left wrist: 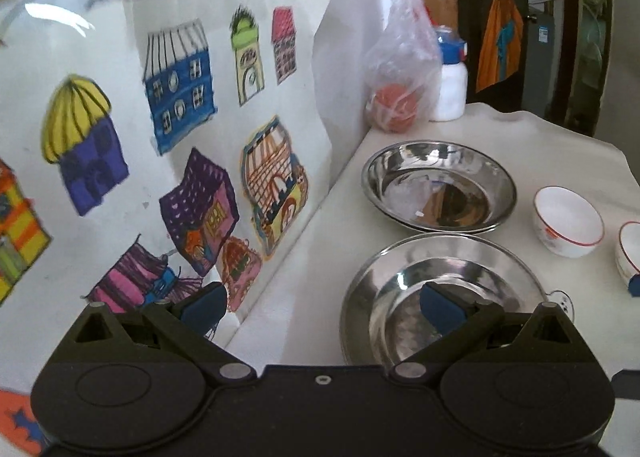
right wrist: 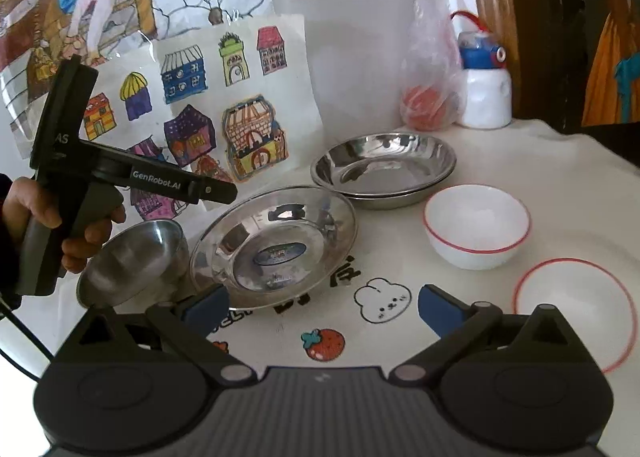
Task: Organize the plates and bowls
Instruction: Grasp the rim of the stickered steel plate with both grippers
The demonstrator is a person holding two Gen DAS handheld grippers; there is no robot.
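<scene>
The single steel plate (right wrist: 276, 245) lies flat on the cloth at the middle of my right wrist view, apart from the stacked pair of steel plates (right wrist: 384, 169) at its 1 o'clock, so I judge it the next piece to join that stack. A blue oval sticker sits in its well, but the print on it is too small for me to read. Touching its rim at 9 o'clock is a small steel bowl (right wrist: 136, 261), tilted with its mouth toward the camera; I cannot tell what props it. My left gripper (left wrist: 324, 303) hovers over the near plate's left side with its jaws spread wide and nothing between them, one blue pad above the plate, the other out toward the wall, which reads to me as an approach to the rim. Its side arm carries the words "GenRobot.AI". My right gripper (right wrist: 322, 307) waits above the cloth, jaws likewise spread and empty. At 3 o'clock of the stack stands a white bowl (right wrist: 478, 231) with a red rim line, and a second red-rimmed white bowl (right wrist: 576, 313) lies at my 4 o'clock; I take these as the other group to nest. The tablecloth (right wrist: 520, 161) shows a rabbit, a strawberry and dark characters I cannot make out.
</scene>
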